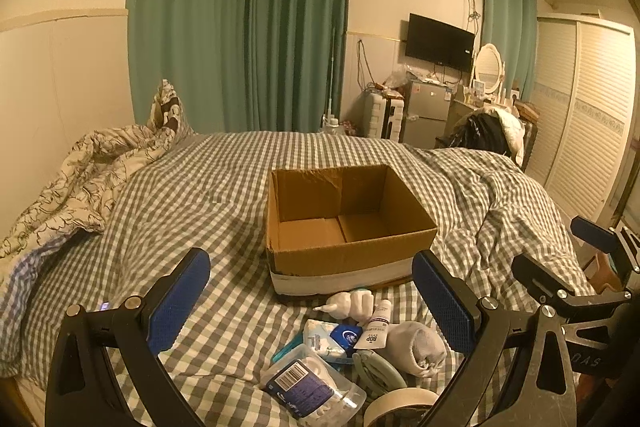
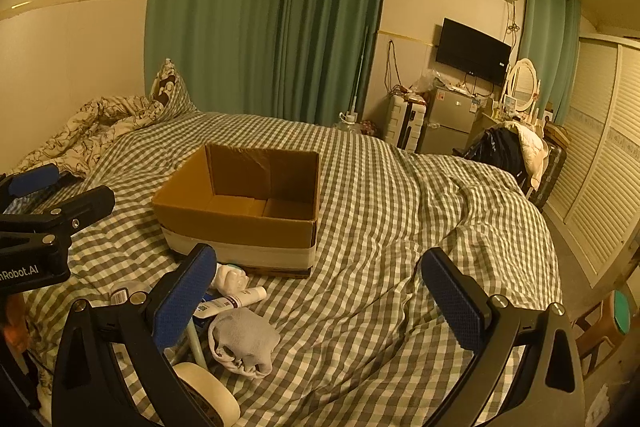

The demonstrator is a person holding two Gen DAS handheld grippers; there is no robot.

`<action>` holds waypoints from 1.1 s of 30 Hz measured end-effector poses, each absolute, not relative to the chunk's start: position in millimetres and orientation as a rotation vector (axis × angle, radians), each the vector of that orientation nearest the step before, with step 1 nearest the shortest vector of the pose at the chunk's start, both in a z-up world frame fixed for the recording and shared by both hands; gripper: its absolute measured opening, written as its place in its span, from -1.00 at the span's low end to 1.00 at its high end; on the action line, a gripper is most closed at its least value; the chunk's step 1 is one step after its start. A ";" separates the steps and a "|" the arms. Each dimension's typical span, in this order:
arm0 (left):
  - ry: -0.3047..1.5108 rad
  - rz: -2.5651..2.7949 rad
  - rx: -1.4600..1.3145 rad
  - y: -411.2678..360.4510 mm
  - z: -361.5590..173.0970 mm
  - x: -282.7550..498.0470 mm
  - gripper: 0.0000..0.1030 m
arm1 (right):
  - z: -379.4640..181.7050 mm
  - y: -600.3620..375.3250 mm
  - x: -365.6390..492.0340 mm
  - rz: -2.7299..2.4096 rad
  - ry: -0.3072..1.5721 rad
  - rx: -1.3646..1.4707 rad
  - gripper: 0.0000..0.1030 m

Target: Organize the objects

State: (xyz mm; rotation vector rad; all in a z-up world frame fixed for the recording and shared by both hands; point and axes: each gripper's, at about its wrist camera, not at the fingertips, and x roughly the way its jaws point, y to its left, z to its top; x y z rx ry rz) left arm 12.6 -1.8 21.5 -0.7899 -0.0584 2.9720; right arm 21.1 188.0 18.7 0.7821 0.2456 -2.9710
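An open, empty cardboard box (image 1: 344, 223) sits on the checkered bed; it also shows in the right wrist view (image 2: 248, 203). In front of it lies a pile: a white figurine (image 1: 352, 303), a BDP tube (image 1: 376, 327), a grey sock (image 1: 420, 347), a blue-and-white packet (image 1: 328, 339), a clear pouch with a barcode (image 1: 312, 383), a green clip (image 1: 376, 371) and a tape roll (image 1: 400, 403). My left gripper (image 1: 312, 301) is open above the pile, empty. My right gripper (image 2: 320, 295) is open and empty, right of the sock (image 2: 244, 339) and tape roll (image 2: 208, 395).
A crumpled floral quilt (image 1: 80, 179) lies at the bed's left by the wall. Green curtains (image 1: 240, 27) hang behind. A fridge (image 1: 426, 111), a chair with clothes (image 1: 492, 135) and a louvred wardrobe (image 1: 580, 115) stand to the right.
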 end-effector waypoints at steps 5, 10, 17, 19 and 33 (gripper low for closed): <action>-0.067 2.979 -0.737 -4.6 34.4 23.3 1.00 | 36.8 185.8 34.6 -2.981 0.254 0.727 0.99; -0.041 2.960 -0.755 -6.3 38.0 27.7 1.00 | 46.4 182.8 48.3 -2.981 0.265 0.693 0.99; 0.074 2.988 -0.858 -3.9 14.8 32.4 1.00 | 26.7 184.0 54.6 -2.944 0.284 0.781 0.99; 0.076 2.944 -0.939 -2.3 -0.1 30.7 1.00 | 12.8 182.5 52.0 -2.918 0.288 0.848 0.99; 0.173 2.840 -1.225 0.0 -80.8 25.3 1.00 | -85.5 165.6 38.8 -2.599 0.217 1.235 0.73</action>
